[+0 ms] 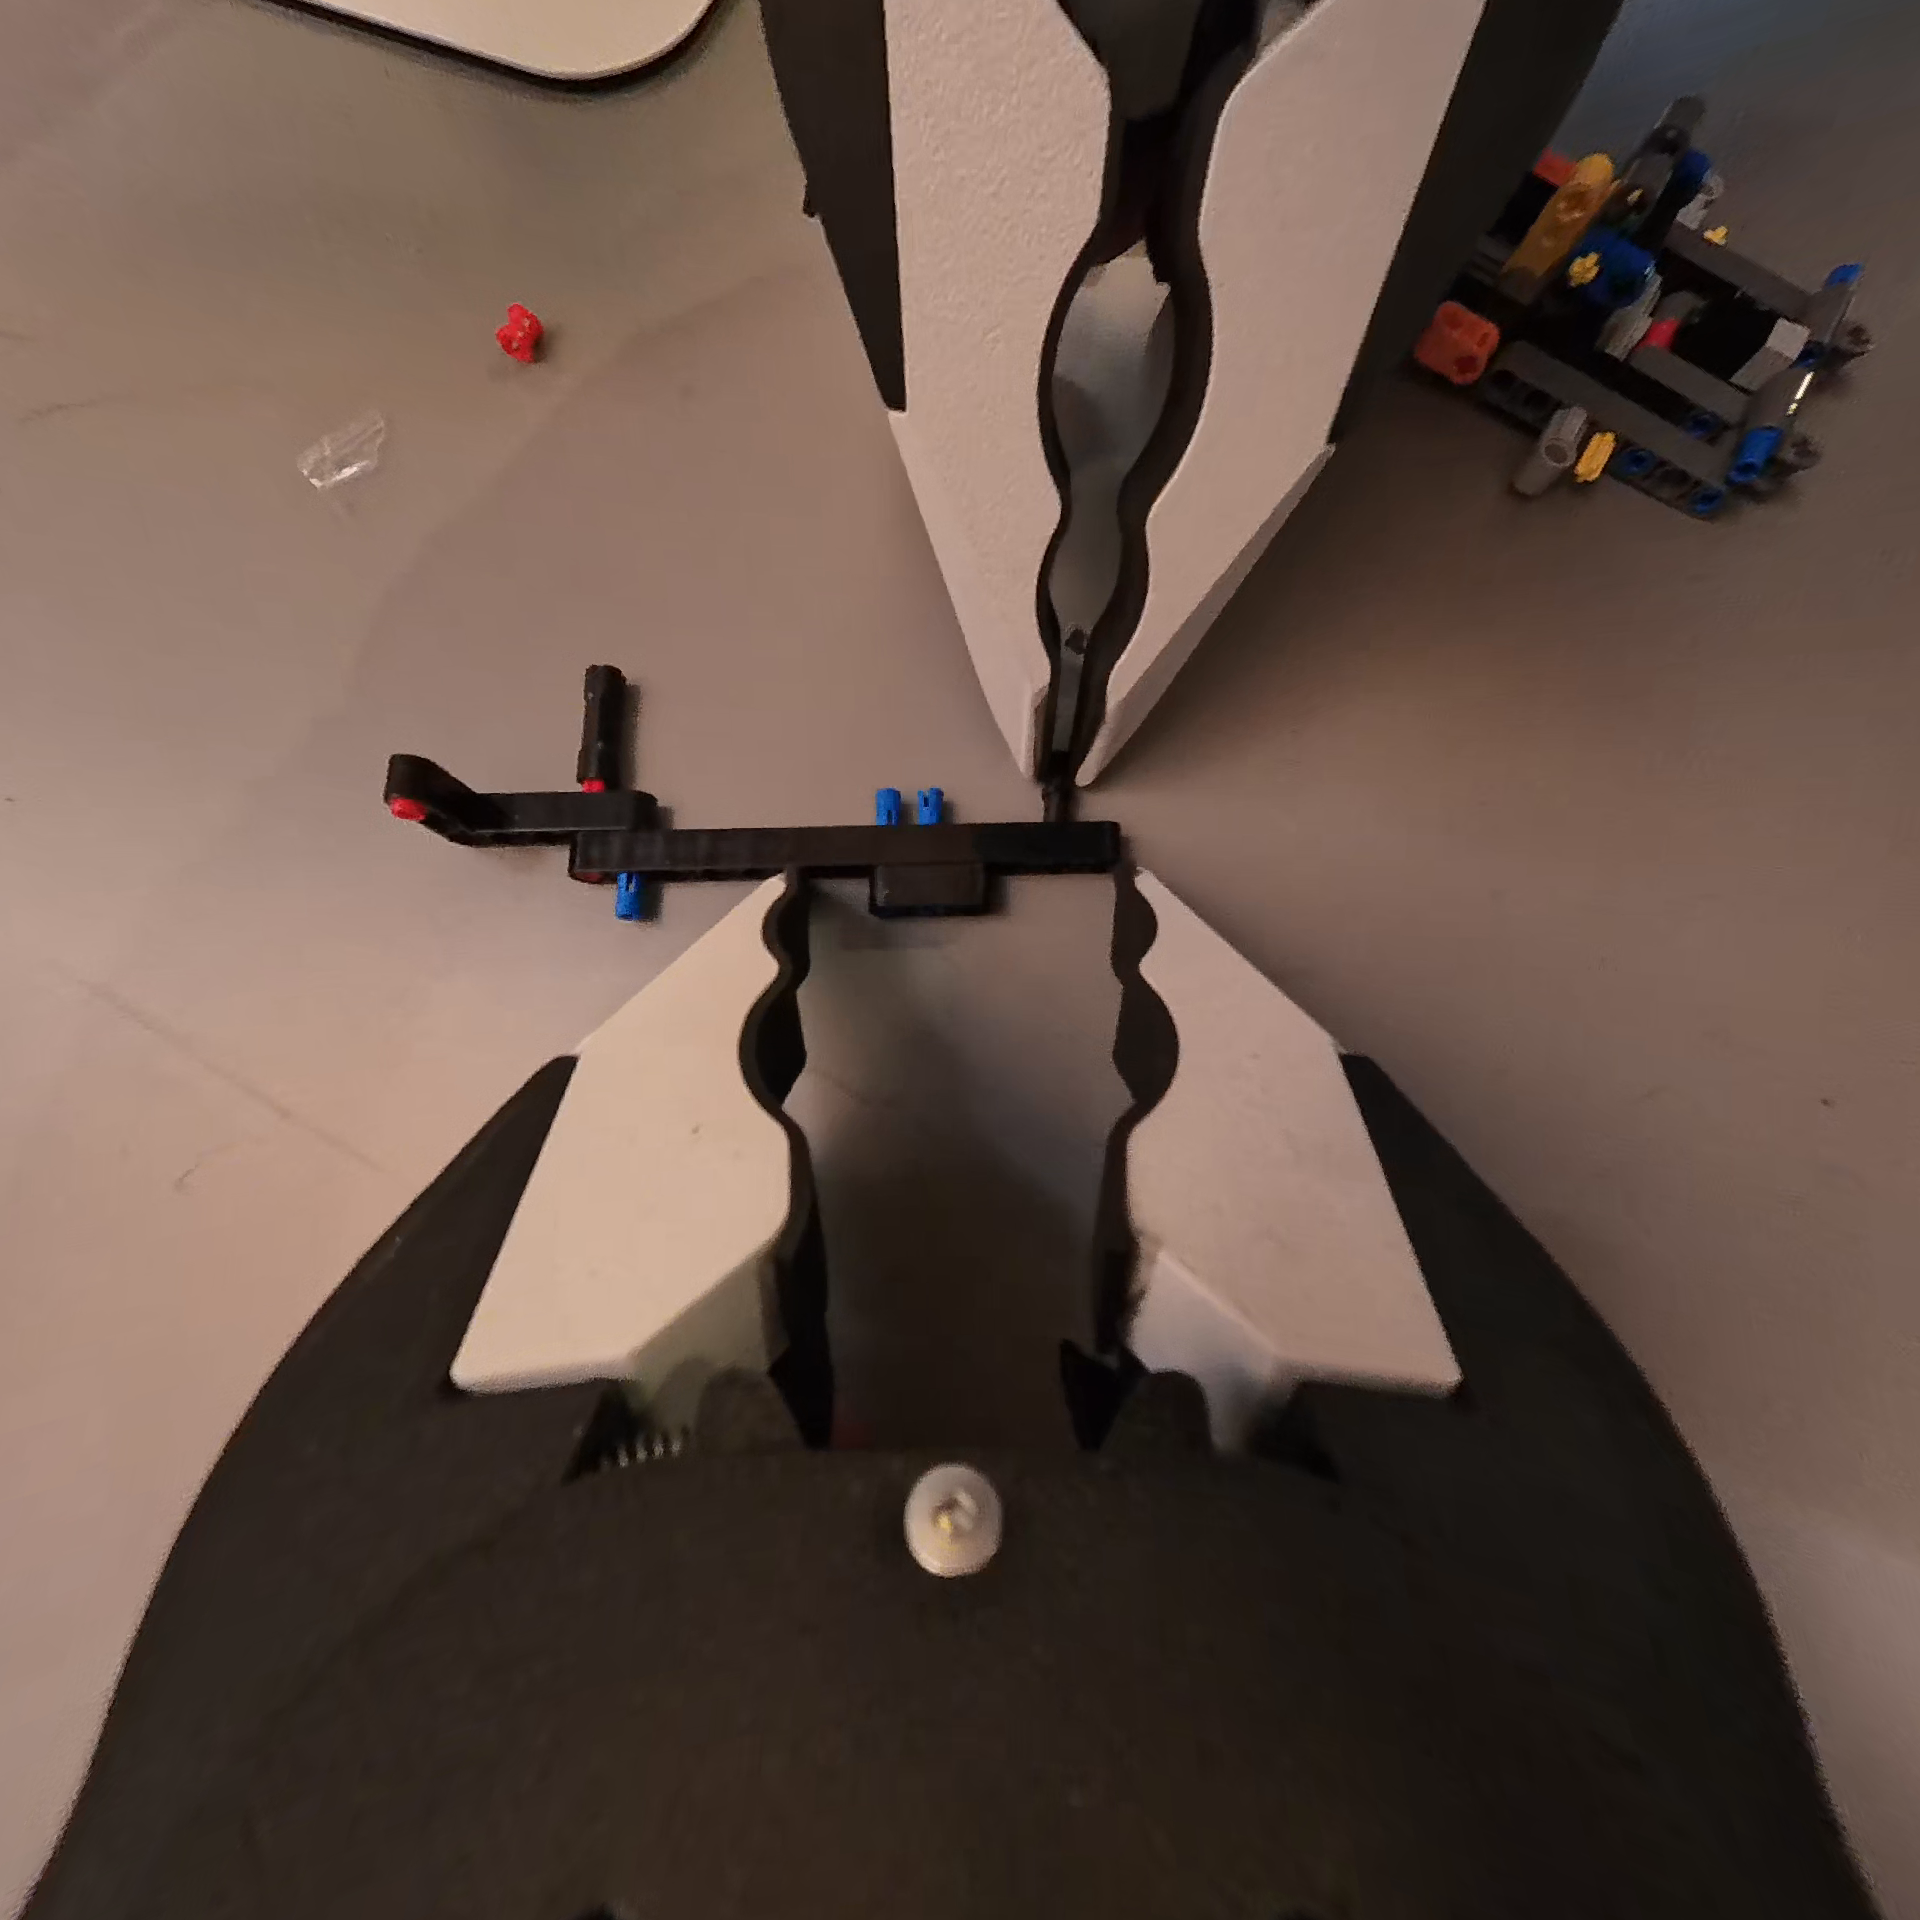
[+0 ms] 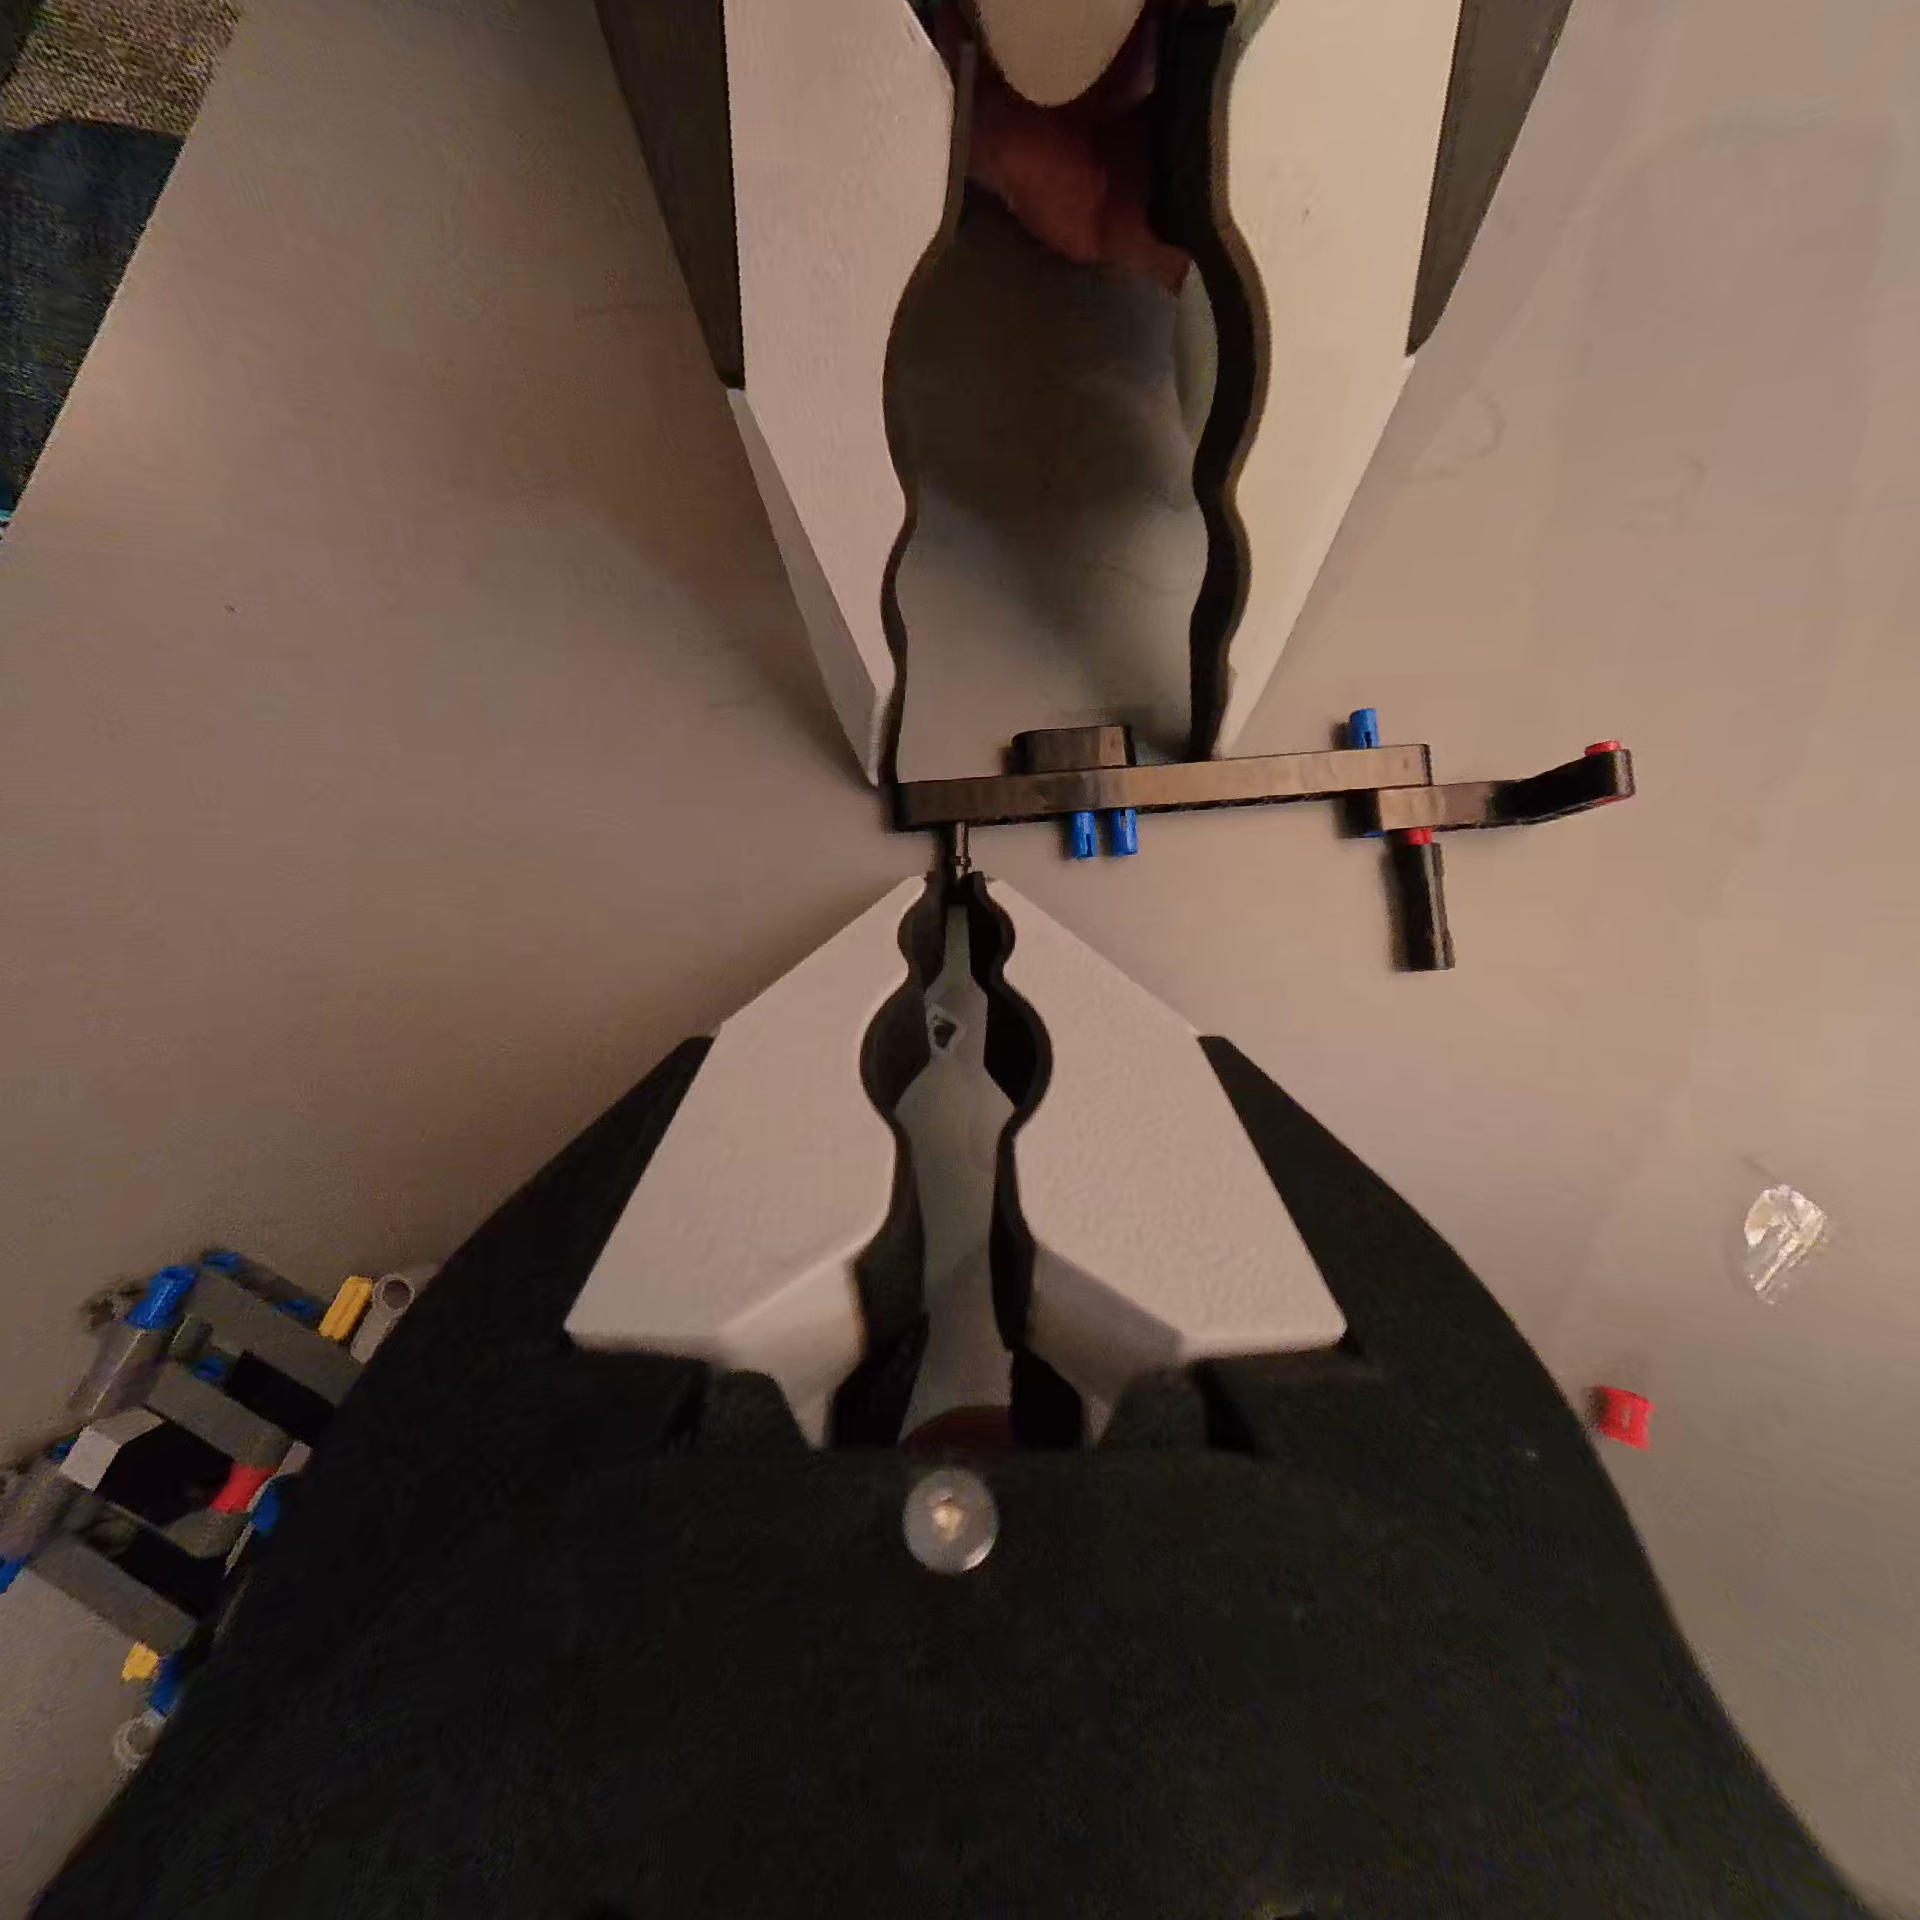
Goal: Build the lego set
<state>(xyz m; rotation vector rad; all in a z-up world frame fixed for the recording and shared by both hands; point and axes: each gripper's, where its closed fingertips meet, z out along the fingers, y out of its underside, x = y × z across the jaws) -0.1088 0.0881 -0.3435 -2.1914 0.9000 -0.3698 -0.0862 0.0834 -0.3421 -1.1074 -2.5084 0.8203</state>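
Black beam assembly lies flat on the table, your left gripper bracing it with jaws apart while your right gripper, clamped on a black pin, meets the beam's end hole: next, push squarely.

left claw spread behind black beam | right claw pinching pin

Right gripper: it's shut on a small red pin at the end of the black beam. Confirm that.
Wrong colour. The right gripper is shut on a small black pin, not red, at the end of the black beam; the right wrist view shows it.
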